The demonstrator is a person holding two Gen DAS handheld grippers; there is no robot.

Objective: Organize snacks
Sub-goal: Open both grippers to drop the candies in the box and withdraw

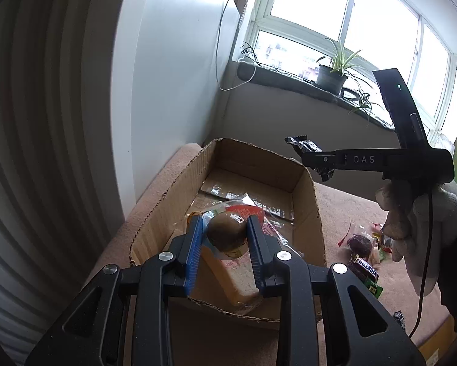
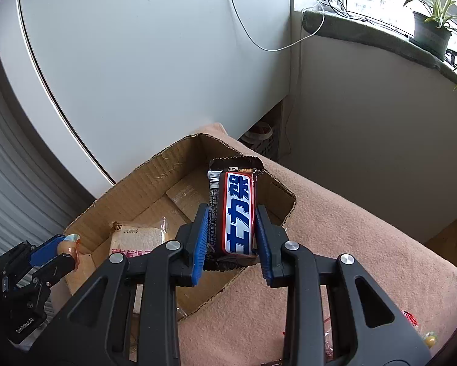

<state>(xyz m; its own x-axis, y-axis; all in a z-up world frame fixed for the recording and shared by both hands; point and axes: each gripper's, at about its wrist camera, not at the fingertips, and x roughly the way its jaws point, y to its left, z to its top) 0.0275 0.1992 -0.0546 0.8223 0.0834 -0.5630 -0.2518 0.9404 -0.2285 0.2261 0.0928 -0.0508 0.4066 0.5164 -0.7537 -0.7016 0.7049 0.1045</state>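
Observation:
An open cardboard box (image 1: 307, 201) (image 2: 155, 164) stands on a pink blanket. My left gripper (image 1: 225, 228) is shut on a round brown pastry in clear wrap (image 1: 226, 231), held above the box's near end. My right gripper (image 2: 231, 231) is shut on a Snickers bar (image 2: 239, 213), which stands upright over the box's right wall. In the left wrist view the right gripper (image 1: 312, 160) reaches in from the right above the box with the dark bar (image 1: 304, 146) in it. A wrapped bread slice (image 2: 136, 238) lies inside the box.
Loose snacks lie on the blanket (image 2: 365, 228) right of the box, among them a Snickers bar (image 1: 364, 270) and a dark round pastry (image 1: 361, 242). A gloved hand (image 1: 420, 231) holds the right gripper. A white wall, a windowsill with potted plants (image 1: 332, 74) and a hanging cable (image 2: 259, 42) stand behind.

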